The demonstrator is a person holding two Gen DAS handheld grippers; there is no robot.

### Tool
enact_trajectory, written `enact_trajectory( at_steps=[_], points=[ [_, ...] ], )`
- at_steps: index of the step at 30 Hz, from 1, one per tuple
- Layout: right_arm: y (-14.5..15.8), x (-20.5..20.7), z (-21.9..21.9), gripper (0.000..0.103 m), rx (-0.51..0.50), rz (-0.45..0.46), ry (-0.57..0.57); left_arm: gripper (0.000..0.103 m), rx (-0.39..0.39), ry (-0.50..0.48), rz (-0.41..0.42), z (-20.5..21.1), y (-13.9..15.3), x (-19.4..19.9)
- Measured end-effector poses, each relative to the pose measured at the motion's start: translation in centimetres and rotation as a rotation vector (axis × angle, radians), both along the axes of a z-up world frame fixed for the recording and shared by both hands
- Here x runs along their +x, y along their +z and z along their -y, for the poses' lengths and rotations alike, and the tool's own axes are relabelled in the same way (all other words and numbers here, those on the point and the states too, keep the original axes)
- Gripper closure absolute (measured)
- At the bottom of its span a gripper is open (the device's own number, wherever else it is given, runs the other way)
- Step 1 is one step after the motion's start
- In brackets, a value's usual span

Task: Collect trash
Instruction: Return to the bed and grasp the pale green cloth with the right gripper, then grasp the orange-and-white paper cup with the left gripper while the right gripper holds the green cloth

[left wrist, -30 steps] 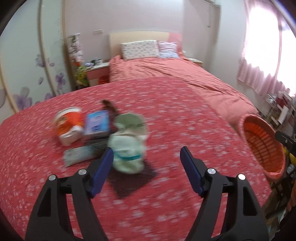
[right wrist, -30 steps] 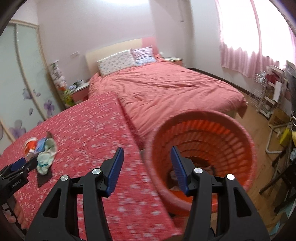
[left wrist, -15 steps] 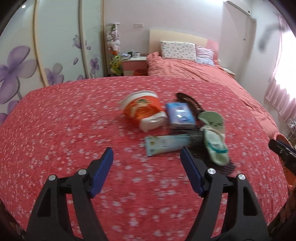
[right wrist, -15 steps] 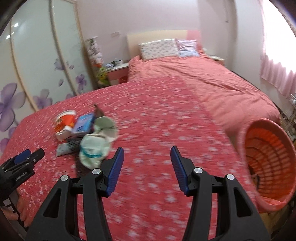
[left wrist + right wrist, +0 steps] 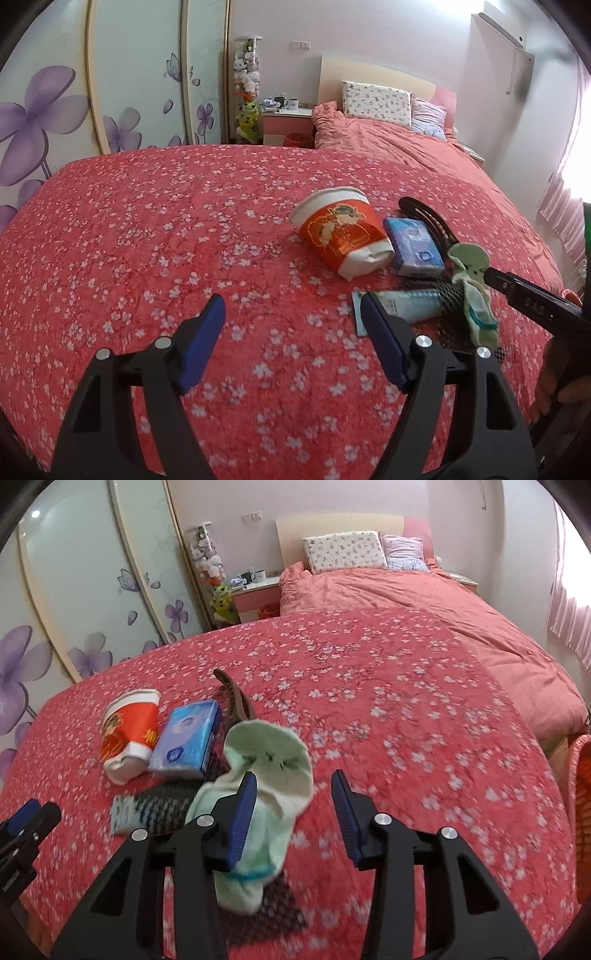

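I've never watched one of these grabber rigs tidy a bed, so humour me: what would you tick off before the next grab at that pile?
1. Left gripper empty, jaws apart: ok.
2. Right gripper empty: ok; its jaws are closing with nothing between them.
3. Right gripper lined up on the green sock: not ok; the sock lies under its left finger, not in the gap.
4. Paper cup reachable, lying on its side, uncovered: ok.
5. Tube free to lift: cannot tell; black mesh covers one end.
6. Orange basket in view: ok, only its edge.
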State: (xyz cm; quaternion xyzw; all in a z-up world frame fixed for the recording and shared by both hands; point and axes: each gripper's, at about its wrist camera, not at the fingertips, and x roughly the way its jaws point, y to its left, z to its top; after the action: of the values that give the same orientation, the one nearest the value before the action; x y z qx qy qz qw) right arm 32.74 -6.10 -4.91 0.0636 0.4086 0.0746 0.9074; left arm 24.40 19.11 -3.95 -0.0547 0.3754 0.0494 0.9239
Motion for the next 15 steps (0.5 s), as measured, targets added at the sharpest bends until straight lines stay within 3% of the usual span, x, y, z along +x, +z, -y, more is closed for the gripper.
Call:
enact_trajectory(
  at_steps=[8, 10, 11, 15],
  points=[
    [-1.1, 2.4, -1.1, 0.062, 0.003, -0.045, 0.047, 0.024, -0.021, -0.008, -0.007, 0.0, 0.0, 3.0],
    [-1.4, 2.4, -1.4, 0.075, -0.003, -0.050, 0.057, 0.022, -0.027, -0.012, -0.008, 0.4, 0.1, 3.8],
    [-1.4, 2.3, -1.5, 0.087, -0.006, -0.042, 0.058, 0.020, -0.029, -0.016, -0.010, 0.7, 0.1, 4.2],
    [-1.2, 2.1, -1.0, 0.097, 0.036, -0.044, 0.070, 0.015, -0.035, -0.038, -0.018, 2.2, 0.1, 6.3]
  ],
)
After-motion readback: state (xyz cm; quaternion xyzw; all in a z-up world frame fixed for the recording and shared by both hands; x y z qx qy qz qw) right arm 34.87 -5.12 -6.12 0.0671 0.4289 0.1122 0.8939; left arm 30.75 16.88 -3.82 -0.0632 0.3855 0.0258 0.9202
